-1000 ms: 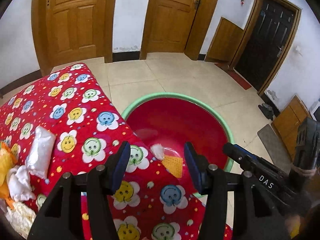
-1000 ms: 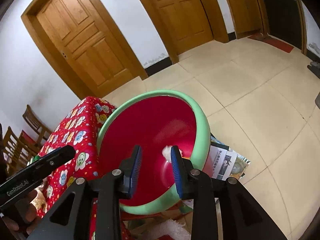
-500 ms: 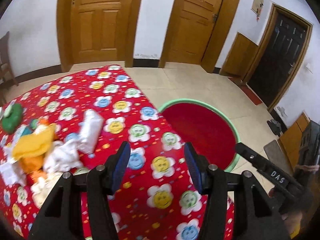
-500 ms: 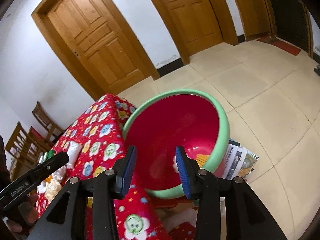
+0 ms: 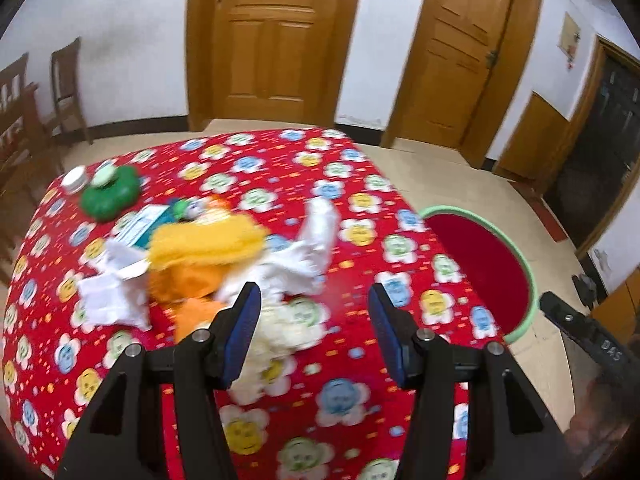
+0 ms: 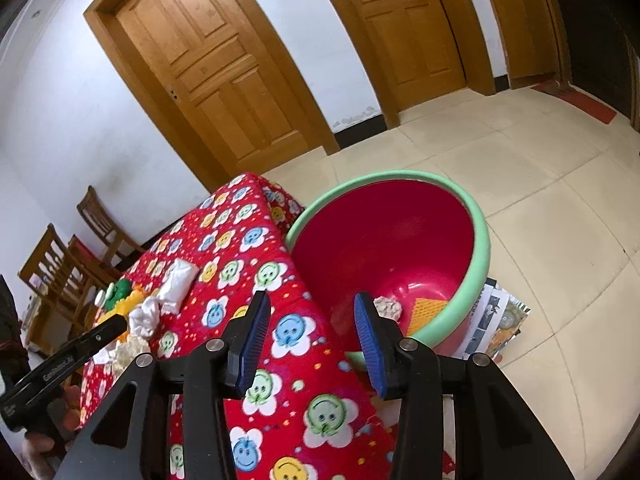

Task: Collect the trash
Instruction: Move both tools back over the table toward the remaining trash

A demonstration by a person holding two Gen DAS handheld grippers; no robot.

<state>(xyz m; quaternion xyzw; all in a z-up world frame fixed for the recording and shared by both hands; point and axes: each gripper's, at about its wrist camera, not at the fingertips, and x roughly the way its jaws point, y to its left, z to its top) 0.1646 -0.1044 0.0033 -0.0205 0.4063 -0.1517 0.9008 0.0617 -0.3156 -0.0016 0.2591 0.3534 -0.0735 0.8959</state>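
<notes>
Both tools gaping, left tool (image 5: 314,334) over trash pile (image 5: 208,264)

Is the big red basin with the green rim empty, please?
No. The red basin holds a crumpled white wad and an orange waffled piece at its bottom.

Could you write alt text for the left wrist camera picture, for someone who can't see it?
An open left gripper hovers over a pile of crumpled trash on a red smiley-flower tablecloth. A red basin with a green rim sits beside the table.
</notes>
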